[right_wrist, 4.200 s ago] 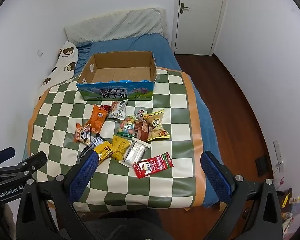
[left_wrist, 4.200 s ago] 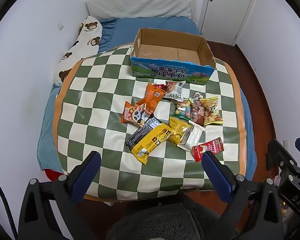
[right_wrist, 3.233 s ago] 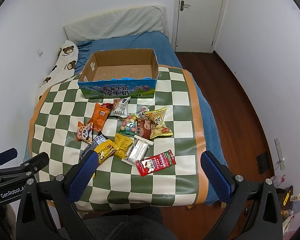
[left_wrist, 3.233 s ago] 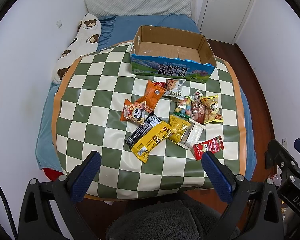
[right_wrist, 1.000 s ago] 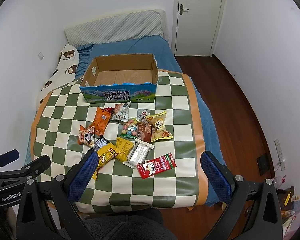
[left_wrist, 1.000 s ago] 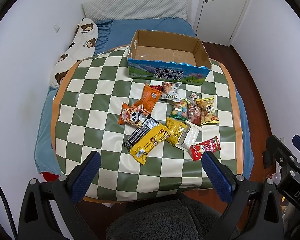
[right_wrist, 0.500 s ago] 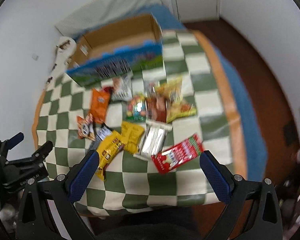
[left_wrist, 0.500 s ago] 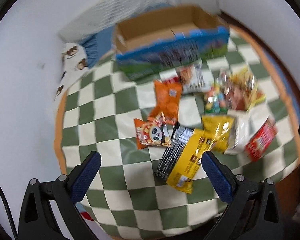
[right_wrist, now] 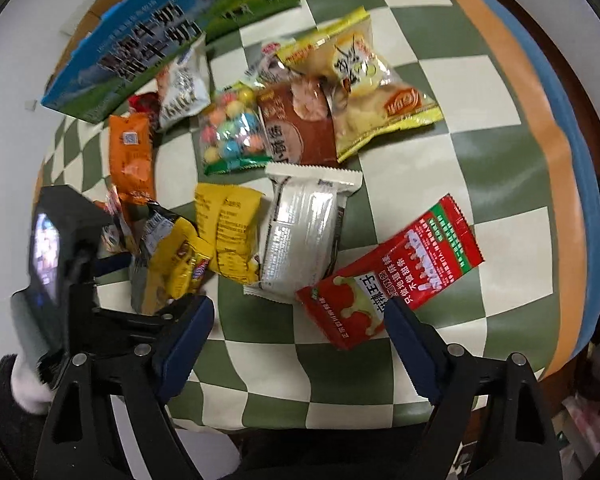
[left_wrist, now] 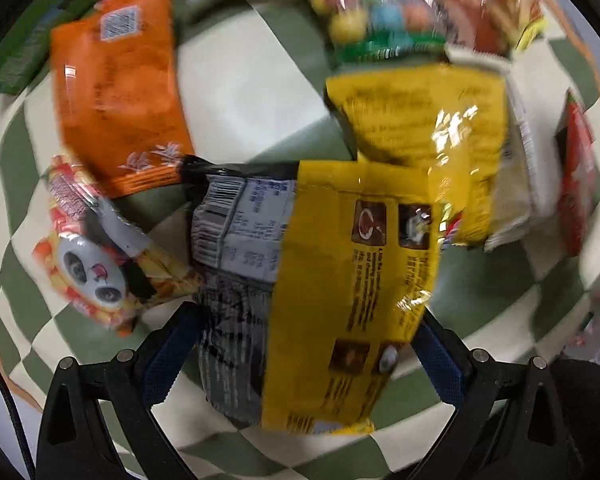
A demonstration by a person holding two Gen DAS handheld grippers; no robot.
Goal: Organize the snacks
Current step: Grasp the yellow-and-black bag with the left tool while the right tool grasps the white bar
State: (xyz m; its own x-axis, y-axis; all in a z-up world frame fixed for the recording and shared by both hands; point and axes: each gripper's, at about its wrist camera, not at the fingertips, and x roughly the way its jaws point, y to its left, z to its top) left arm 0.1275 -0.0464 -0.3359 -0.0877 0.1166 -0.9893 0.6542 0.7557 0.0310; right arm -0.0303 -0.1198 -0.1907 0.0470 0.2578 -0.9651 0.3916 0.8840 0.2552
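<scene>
Several snack packets lie on a green-and-white checked cloth (right_wrist: 496, 92). My left gripper (left_wrist: 304, 356) is open, its fingers either side of the large yellow-and-black packet (left_wrist: 340, 280), which also shows in the right wrist view (right_wrist: 168, 260). Whether the pads touch it I cannot tell. My right gripper (right_wrist: 300, 340) is open and empty, just short of the red packet (right_wrist: 396, 272) and the white packet (right_wrist: 304, 232). The blue cardboard box (right_wrist: 160, 36) stands at the far side.
Around the yellow packet lie an orange packet (left_wrist: 116, 80), a panda packet (left_wrist: 100, 256), a smaller yellow packet (left_wrist: 420, 116), a bag of coloured candy balls (right_wrist: 232, 132), a brown packet (right_wrist: 296, 124) and a yellow-white chip bag (right_wrist: 364, 84). The cloth's orange edge (right_wrist: 556, 160) drops off at right.
Both grippers have dropped fast from high above the bed to close over the snacks. The left one has come down around the large yellow-and-black packet. The right one has neared the red packet.
</scene>
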